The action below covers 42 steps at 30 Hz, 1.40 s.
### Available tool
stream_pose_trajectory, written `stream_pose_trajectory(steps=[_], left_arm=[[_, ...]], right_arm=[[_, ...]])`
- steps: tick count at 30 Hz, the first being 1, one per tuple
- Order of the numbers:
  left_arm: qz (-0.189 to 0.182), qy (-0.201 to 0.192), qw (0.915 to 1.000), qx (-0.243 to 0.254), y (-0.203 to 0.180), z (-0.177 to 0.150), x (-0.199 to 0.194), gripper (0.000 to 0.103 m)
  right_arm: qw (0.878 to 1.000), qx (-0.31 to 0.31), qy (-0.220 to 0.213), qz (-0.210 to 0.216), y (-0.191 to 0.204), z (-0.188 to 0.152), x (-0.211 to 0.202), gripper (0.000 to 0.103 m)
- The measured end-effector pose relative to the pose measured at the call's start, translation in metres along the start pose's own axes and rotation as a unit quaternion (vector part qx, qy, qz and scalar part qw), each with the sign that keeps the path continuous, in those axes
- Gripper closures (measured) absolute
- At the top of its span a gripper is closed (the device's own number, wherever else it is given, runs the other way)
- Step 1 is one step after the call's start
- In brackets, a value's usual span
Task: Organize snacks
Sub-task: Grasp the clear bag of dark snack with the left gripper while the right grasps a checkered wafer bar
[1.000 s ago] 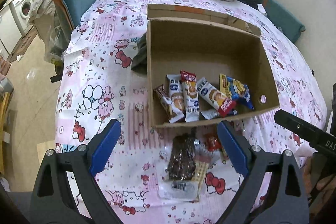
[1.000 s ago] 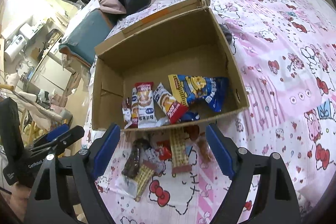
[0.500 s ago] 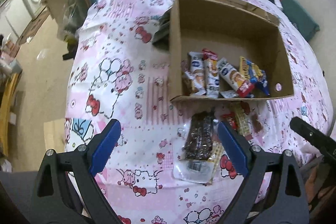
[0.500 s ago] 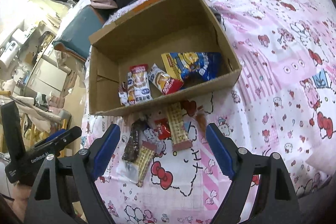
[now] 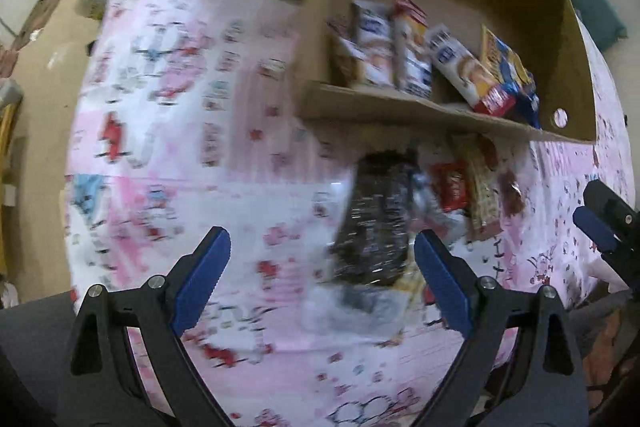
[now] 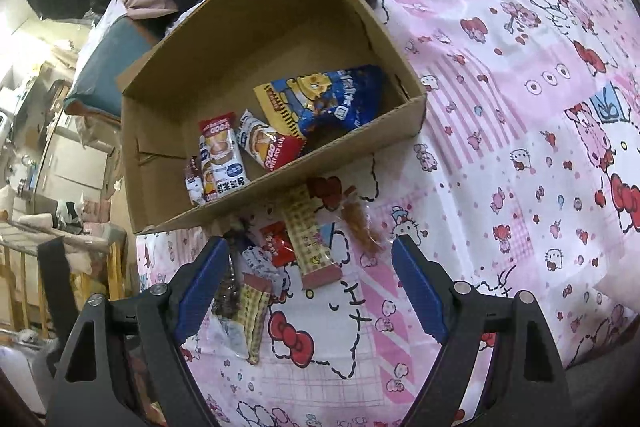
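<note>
Several loose snack packets, among them a dark brown clear-wrapped bar (image 5: 374,223), a small red packet (image 6: 277,242) and a yellow checked wafer bar (image 6: 311,247), lying just outside the open brown cardboard box (image 6: 168,131) on pink cartoon-print bedding (image 6: 520,131). More packets inside. Left gripper (image 5: 322,267) and right gripper (image 6: 308,277) both spread wide, gripping nothing.

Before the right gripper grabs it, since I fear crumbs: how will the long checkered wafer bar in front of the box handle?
The checkered wafer bar looks flat and fairly stiff, so it should lift level. Its glossy wrapper may slip between the pads. Being thin, it is probably light and could snap under a hard squeeze.
</note>
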State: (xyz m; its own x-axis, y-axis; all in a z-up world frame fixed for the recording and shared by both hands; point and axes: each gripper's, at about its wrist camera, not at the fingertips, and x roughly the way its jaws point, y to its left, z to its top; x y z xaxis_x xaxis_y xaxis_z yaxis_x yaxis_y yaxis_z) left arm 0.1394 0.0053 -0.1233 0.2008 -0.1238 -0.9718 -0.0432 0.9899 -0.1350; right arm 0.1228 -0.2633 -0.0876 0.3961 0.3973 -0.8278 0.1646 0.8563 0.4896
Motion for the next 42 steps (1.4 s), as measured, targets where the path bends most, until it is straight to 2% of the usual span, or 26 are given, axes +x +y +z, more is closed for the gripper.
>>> stream_pose_trajectory(steps=[5, 8, 10, 14, 16, 18, 21, 22, 23, 25, 26, 30, 37, 40, 42], left_arm=[[-0.006, 0.055, 0.9981, 0.029, -0.025, 0.001, 0.033, 0.012], [0.007, 0.076, 0.9964, 0.037, -0.028, -0.003, 0.048, 0.012], [0.001, 0.064, 0.9976, 0.028, -0.024, -0.005, 0.048, 0.012], [-0.008, 0.067, 0.9971, 0.034, -0.024, -0.012, 0.047, 0.019], [-0.009, 0.069, 0.9969, 0.037, -0.025, -0.015, 0.049, 0.019], [0.001, 0.065, 0.9965, 0.052, -0.033, -0.023, 0.052, 0.019], [0.027, 0.068, 0.9919, 0.103, -0.053, -0.035, 0.062, 0.018], [0.030, 0.065, 0.9923, 0.101, -0.054, -0.037, 0.063, 0.018], [0.029, 0.064, 0.9931, 0.094, -0.055, -0.036, 0.062, 0.021], [0.029, 0.060, 0.9950, 0.075, -0.051, -0.037, 0.059, 0.033], [0.027, 0.060, 0.9955, 0.068, -0.047, -0.034, 0.056, 0.043], [-0.005, 0.064, 0.9971, 0.040, -0.036, -0.031, 0.050, 0.046], [0.002, 0.046, 0.9970, 0.062, -0.040, -0.043, 0.024, 0.048], [0.005, 0.045, 0.9970, 0.062, -0.042, -0.045, 0.018, 0.055], [-0.002, 0.059, 0.9973, 0.044, -0.038, -0.045, 0.017, 0.070]], right_arm=[[1.000, 0.005, -0.002, -0.015, -0.006, 0.002, 0.000, 0.017], [1.000, 0.013, -0.001, -0.012, -0.009, 0.004, 0.002, 0.017], [1.000, 0.012, 0.001, -0.015, -0.008, 0.005, 0.003, 0.017], [1.000, -0.003, 0.002, -0.028, -0.002, 0.004, 0.006, 0.017], [1.000, -0.010, 0.004, -0.029, 0.002, 0.004, 0.009, 0.017], [0.999, -0.014, 0.005, -0.032, 0.004, 0.004, 0.011, 0.017], [0.999, -0.023, 0.005, -0.040, 0.006, 0.002, 0.012, 0.017], [0.999, -0.025, 0.005, -0.040, 0.006, 0.001, 0.012, 0.017], [0.999, -0.025, 0.004, -0.041, 0.006, 0.001, 0.011, 0.017], [0.999, -0.025, 0.001, -0.043, 0.006, 0.000, 0.009, 0.017], [0.999, -0.023, -0.001, -0.045, 0.004, 0.000, 0.008, 0.017], [0.999, -0.010, -0.002, -0.044, -0.002, 0.001, 0.005, 0.017], [0.999, -0.010, -0.002, -0.045, -0.003, 0.001, 0.004, 0.017], [0.999, -0.013, 0.000, -0.044, 0.000, -0.001, 0.004, 0.017], [0.999, -0.014, 0.005, -0.039, 0.000, -0.002, 0.005, 0.017]])
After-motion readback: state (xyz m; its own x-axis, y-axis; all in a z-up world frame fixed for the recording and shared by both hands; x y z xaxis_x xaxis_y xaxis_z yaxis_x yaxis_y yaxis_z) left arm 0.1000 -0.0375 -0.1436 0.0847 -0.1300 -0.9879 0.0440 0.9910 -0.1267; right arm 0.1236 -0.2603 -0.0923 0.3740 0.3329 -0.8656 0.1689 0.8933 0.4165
